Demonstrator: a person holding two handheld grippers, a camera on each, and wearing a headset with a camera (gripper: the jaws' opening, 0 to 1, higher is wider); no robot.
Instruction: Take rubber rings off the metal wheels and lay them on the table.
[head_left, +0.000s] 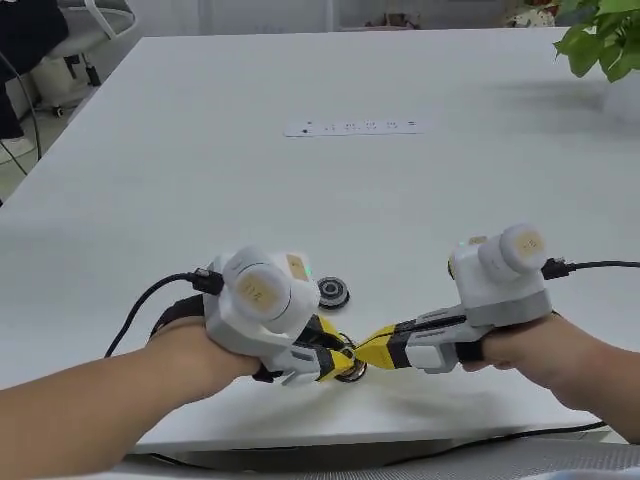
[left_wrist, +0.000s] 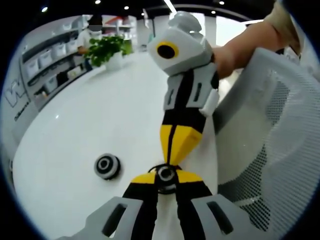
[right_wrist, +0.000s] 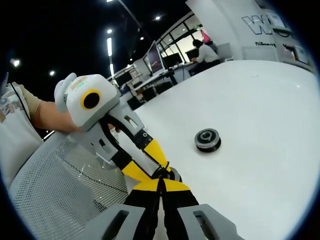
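The held wheel (left_wrist: 165, 174), a small round metal disc with a dark rim and a pale hub, sits right between the yellow tips of the left hand-held gripper (left_wrist: 165, 177), just above the near edge of the white table (head_left: 300, 200). The left hand-held gripper is clenched on this wheel, one jaw on either side of it. Its jaws are black with yellow wedge-shaped ends, and they rise from a grey and white plastic body.

The right hand-held gripper (head_left: 368, 352) meets the held wheel from the opposite side, nose to nose with the left one. In the right gripper view its jaws lie pressed together with only a thin dark seam between them, and their point touches the held wheel's rim. The frames do not show whether a rubber ring is pinched in that seam. A thin dark arc shows at the held wheel's edge in the left gripper view, too small to tell what it is.

A second wheel (head_left: 333, 292) lies flat on the table a little beyond the held wheel, apart from both grippers. It is round, with a black outer band, a bright metal ring and a dark centre. The tabletop is smooth, matte and plain white. A flat white power strip (head_left: 352, 127) lies far beyond the held wheel.
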